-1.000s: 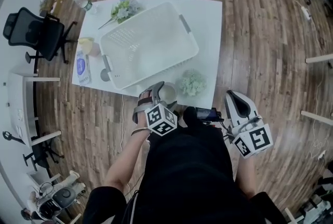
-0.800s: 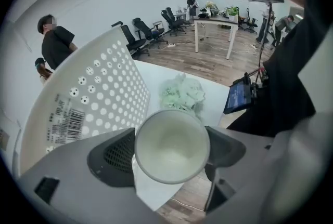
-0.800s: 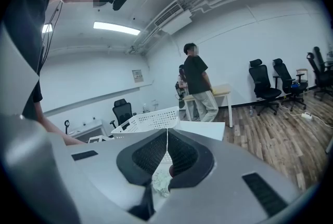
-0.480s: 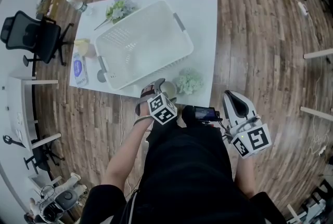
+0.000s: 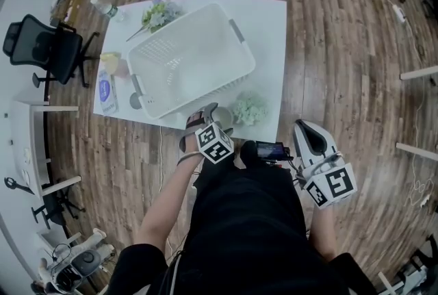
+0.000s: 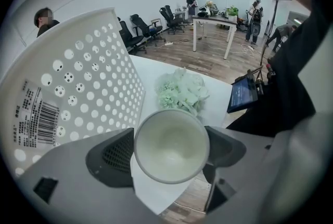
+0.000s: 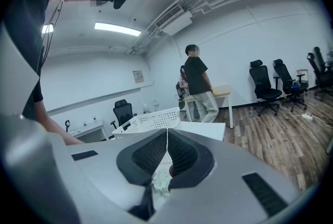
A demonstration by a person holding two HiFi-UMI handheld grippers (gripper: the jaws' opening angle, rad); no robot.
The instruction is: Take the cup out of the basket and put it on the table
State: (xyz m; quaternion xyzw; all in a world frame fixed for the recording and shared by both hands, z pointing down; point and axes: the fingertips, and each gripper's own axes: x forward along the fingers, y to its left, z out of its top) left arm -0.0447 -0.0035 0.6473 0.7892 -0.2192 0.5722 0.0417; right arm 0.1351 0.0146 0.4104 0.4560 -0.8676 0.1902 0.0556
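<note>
Left gripper view: left tongs (image 6: pixel 170 151) clamp the pale round cup (image 6: pixel 171 140), already outside the white perforated plastic basket (image 6: pixel 78 88) at its 10 o'clock. It sits over the white surface's (image 6: pixel 156 72) 6 o'clock edge, so releasing here risks it tipping onto the wooden floor (image 6: pixel 188 208). Right tongs (image 7: pixel 166 158) are pressed together, empty.

My pads (image 6: pixel 112 158) are dark grey mesh, the cup (image 6: pixel 171 146) off-white, the basket (image 6: pixel 88 77) white with round holes, the flowers (image 6: pixel 182 90) pale green, the floor (image 5: pixel 342 47) brown planks.

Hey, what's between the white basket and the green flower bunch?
Only bare table separates basket and flower bunch, shown in the left gripper view; the cup sits nearer, in the left gripper.
</note>
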